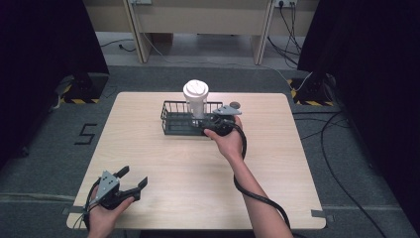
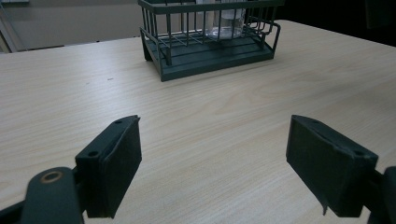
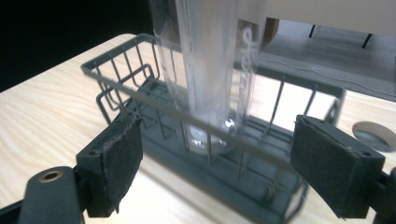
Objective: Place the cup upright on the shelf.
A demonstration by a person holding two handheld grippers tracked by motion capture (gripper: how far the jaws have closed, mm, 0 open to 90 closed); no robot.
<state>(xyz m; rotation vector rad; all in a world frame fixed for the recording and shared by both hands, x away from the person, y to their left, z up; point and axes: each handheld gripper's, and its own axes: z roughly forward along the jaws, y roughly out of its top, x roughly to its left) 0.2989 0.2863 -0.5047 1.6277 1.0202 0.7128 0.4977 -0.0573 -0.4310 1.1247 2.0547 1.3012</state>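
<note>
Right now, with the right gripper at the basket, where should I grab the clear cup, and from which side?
Probably grip the clear cup on its straight wall above the wire basket rim, below the white lid. It stands upright inside, so the wires shield its lower part. The right gripper, jaws open, already faces it from the person's side; raising it slightly should clear the rim.

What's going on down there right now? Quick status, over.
Right tool open at the wire basket, jaws either side of the clear lidded cup standing inside. Left tool open, idle near table edge. Basket wires between right tool and cup.
</note>
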